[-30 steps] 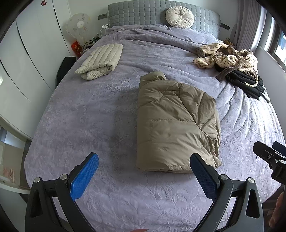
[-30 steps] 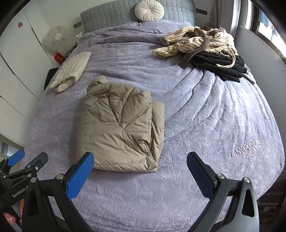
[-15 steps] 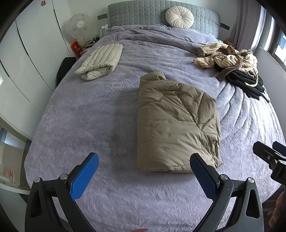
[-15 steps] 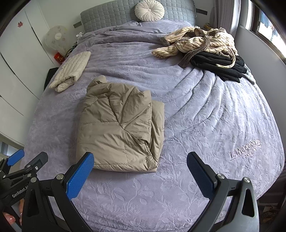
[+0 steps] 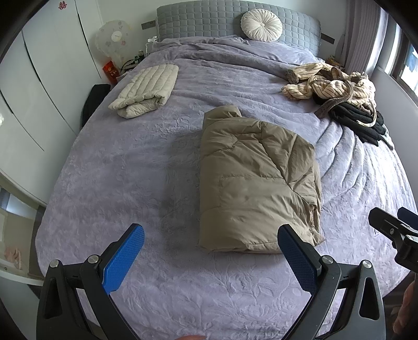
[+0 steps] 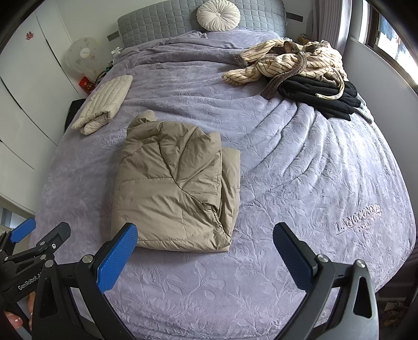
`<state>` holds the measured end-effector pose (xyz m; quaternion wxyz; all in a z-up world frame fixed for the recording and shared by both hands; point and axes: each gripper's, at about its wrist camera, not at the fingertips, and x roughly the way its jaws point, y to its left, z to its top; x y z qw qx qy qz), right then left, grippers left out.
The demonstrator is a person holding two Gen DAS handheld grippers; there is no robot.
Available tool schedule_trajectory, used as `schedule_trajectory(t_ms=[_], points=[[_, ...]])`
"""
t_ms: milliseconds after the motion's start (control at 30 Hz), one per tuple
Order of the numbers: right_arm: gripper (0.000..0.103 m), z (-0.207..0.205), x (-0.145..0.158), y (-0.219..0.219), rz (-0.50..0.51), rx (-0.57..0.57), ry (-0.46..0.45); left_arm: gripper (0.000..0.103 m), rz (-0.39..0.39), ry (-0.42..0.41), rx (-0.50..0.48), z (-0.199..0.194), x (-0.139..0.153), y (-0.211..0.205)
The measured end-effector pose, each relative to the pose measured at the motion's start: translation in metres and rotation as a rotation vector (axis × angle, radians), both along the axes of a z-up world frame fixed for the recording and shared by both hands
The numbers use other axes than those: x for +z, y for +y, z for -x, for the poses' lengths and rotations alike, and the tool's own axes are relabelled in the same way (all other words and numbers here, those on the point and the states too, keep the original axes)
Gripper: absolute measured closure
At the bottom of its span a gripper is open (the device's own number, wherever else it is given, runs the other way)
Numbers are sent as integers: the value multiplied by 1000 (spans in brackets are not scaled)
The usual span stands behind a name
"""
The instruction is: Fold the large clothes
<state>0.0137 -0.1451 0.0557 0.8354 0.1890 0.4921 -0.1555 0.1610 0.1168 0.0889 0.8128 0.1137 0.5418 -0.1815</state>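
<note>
A folded tan puffer jacket (image 5: 256,183) lies in the middle of the purple bed (image 5: 130,170); it also shows in the right wrist view (image 6: 175,191). My left gripper (image 5: 211,259) is open and empty, held above the bed's near edge just short of the jacket. My right gripper (image 6: 206,256) is open and empty, also short of the jacket's near edge. A folded cream quilted jacket (image 5: 146,90) lies at the far left. A heap of striped and black clothes (image 5: 339,96) lies at the far right, seen also in the right wrist view (image 6: 300,70).
A grey headboard (image 5: 209,21) with a round white cushion (image 5: 261,24) stands at the far end. White wardrobe doors (image 5: 39,91) run along the left, with a fan (image 5: 115,39) in the corner. A window and wall (image 6: 378,52) are on the right.
</note>
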Motion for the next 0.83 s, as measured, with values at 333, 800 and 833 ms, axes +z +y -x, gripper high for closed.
schedule_trajectory(t_ms=[333,800,833], points=[[0,-1,0,1,1,0,1,1,-3,-4,-10,-1,-1,0],[0,1,0,0,-1,0,5,1,11,-12,-26,-2,2,-4],[0,0,0,0,0,1,4,1,12,-7,-28,-3,2,-4]])
